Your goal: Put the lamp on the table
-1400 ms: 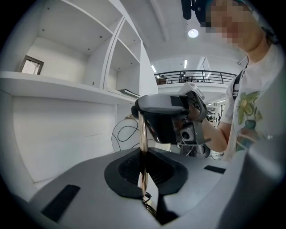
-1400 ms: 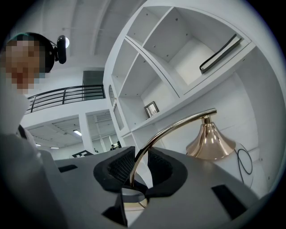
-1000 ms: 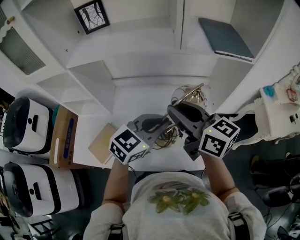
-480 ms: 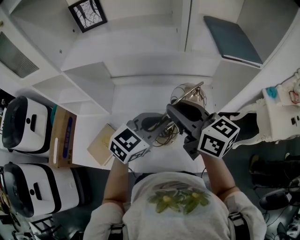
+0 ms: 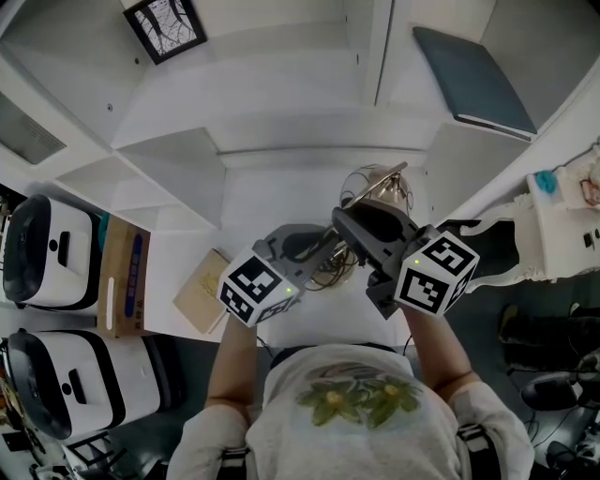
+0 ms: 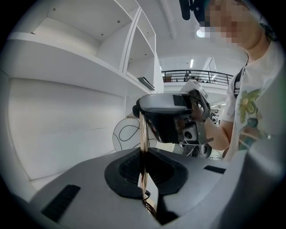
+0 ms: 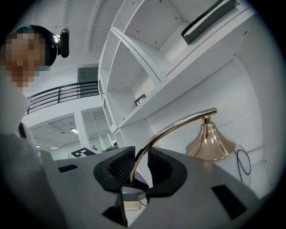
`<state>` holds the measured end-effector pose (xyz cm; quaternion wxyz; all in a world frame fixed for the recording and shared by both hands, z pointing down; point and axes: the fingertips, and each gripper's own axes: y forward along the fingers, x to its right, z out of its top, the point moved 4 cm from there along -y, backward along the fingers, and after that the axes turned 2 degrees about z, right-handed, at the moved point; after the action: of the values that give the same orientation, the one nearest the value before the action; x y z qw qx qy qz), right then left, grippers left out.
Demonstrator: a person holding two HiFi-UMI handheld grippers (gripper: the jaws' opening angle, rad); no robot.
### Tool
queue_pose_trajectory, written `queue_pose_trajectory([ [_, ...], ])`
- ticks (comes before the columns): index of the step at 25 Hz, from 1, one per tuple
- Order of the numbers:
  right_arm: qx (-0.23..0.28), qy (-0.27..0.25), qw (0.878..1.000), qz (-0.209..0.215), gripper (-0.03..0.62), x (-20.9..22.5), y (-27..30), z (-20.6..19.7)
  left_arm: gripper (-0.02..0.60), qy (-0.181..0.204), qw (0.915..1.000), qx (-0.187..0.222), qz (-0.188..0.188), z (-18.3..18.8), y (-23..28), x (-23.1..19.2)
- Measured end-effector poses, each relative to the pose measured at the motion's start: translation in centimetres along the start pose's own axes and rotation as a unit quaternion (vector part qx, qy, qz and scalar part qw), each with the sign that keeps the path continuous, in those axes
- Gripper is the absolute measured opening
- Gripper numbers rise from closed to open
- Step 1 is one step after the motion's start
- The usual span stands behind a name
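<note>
The lamp (image 5: 377,184) is brass-coloured, with a thin curved arm, a cone shade and a wire-loop part. It hangs over the white table (image 5: 272,202), just in front of the person. My left gripper (image 5: 324,253) is shut on the lamp's thin stem (image 6: 143,143), which runs up between its dark pads. My right gripper (image 5: 354,225) is shut on the curved arm (image 7: 166,129) lower down, with the cone shade (image 7: 210,144) beyond it. From the left gripper view, the right gripper (image 6: 172,117) sits just above on the same stem. The lamp's foot is hidden.
White shelves rise behind the table, with a framed picture (image 5: 167,26) and a dark book (image 5: 473,67) on them. A tan pad (image 5: 201,291) and a cardboard box (image 5: 125,274) lie at the left. Two white-and-black devices (image 5: 52,248) stand further left. A white ornate cabinet (image 5: 562,225) is at the right.
The head view has drifted a little. Both grippers and the lamp keep the same place and grip.
</note>
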<state>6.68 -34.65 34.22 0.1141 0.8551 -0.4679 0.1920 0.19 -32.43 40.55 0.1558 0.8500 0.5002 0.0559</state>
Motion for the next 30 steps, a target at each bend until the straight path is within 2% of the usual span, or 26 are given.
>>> queue_pose_trajectory([
  [15, -0.017, -0.008, 1.000, -0.020, 0.100, 1.2, 1.4, -1.4, 0.035, -0.012, 0.9999, -0.004, -0.003, -1.6, 0.6, -1.5],
  [22, -0.025, -0.015, 0.999, -0.021, 0.100, 1.1, 1.9, -2.1, 0.034, -0.019, 0.9998, 0.012, 0.000, -2.1, 0.4, -1.8],
  [27, -0.026, -0.034, 0.999, -0.020, 0.103, 0.6, 2.4, -2.5, 0.034, -0.030, 0.9986, 0.044, -0.003, -2.2, -0.1, -2.1],
  [30, -0.025, -0.037, 0.999, -0.015, 0.103, 0.2, 2.5, -2.7, 0.034, -0.032, 0.9986, 0.043, -0.005, -2.5, -0.4, -2.0],
])
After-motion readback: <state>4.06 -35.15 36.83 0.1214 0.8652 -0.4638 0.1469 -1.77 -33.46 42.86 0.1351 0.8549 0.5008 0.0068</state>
